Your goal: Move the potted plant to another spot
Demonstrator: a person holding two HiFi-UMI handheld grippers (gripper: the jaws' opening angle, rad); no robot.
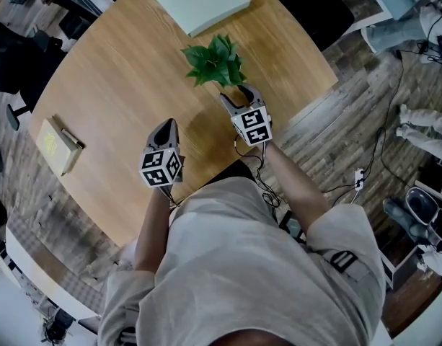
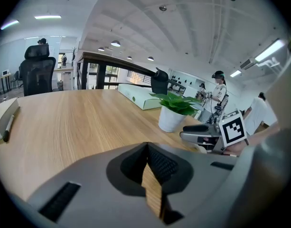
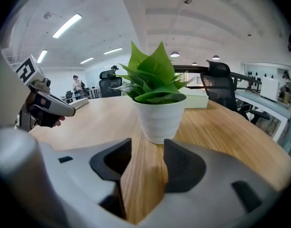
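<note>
R gripper [image 3: 146, 146]: jaws apart, empty, only table [image 3: 221, 122] wood in the gap. Potted plant [image 3: 159, 115] stands just ahead of its tips, centred, not gripped. L gripper [image 2: 147, 148]: jaws closed, empty; plant farther ahead, to the right. Head view: leaves [image 1: 215, 62] hide the pot; gripper views show it's white.

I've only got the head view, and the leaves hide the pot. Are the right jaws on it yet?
Observer: No. In the right gripper view, the right gripper's jaws stand apart. The pot is just ahead of their tips, and only bare table lies between them.
Operator: Is the pot upright?
Observer: Yes, it stands upright on the table.
Operator: And the left jaws?
Observer: In the left gripper view, the left gripper's jaws meet at the tips, with nothing between them.
</note>
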